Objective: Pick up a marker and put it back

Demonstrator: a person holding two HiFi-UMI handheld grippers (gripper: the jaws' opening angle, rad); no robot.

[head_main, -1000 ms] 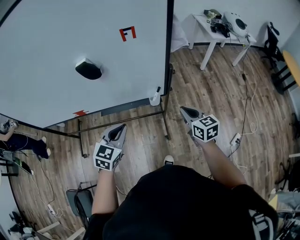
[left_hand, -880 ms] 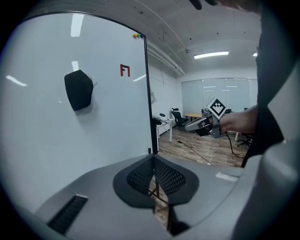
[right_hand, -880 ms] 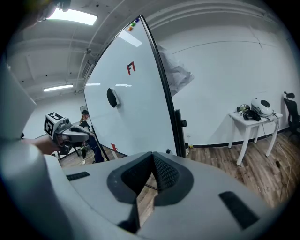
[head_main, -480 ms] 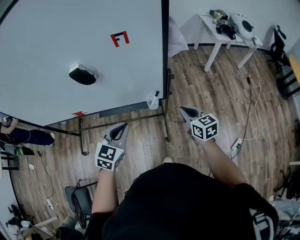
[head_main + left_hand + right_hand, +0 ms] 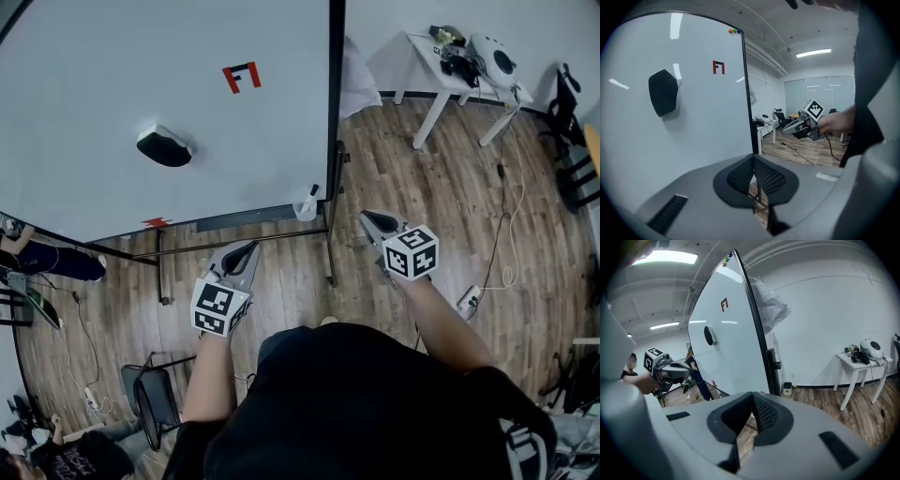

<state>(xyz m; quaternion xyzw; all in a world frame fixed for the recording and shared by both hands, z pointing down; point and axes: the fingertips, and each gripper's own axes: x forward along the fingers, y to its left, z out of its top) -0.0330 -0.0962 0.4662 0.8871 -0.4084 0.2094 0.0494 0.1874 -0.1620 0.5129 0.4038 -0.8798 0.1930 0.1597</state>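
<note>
A tall whiteboard (image 5: pixel 141 112) fills the upper left of the head view, with a black eraser (image 5: pixel 164 147) and a red mark (image 5: pixel 241 76) on it. At its lower right corner a black-capped marker (image 5: pixel 312 192) stands in a small white cup (image 5: pixel 305 207). My left gripper (image 5: pixel 249 247) is shut and empty, below and left of the cup. My right gripper (image 5: pixel 366 218) is also shut and empty, just right of the cup. In the left gripper view the pads (image 5: pixel 740 176) meet, facing the board. The right gripper view has the pads (image 5: pixel 764 413) meeting by the board's edge (image 5: pixel 757 333).
The board's dark stand legs (image 5: pixel 330 253) and crossbar (image 5: pixel 234 242) lie on the wooden floor ahead of my grippers. A white table (image 5: pixel 417 47) with devices stands at the back right. Cables (image 5: pixel 506 234) and a power strip (image 5: pixel 466 298) lie to the right; a chair (image 5: pixel 155 398) sits lower left.
The whole view has shifted slightly as the person moved. Both grippers hold the same pose in front of the board and stay shut.
</note>
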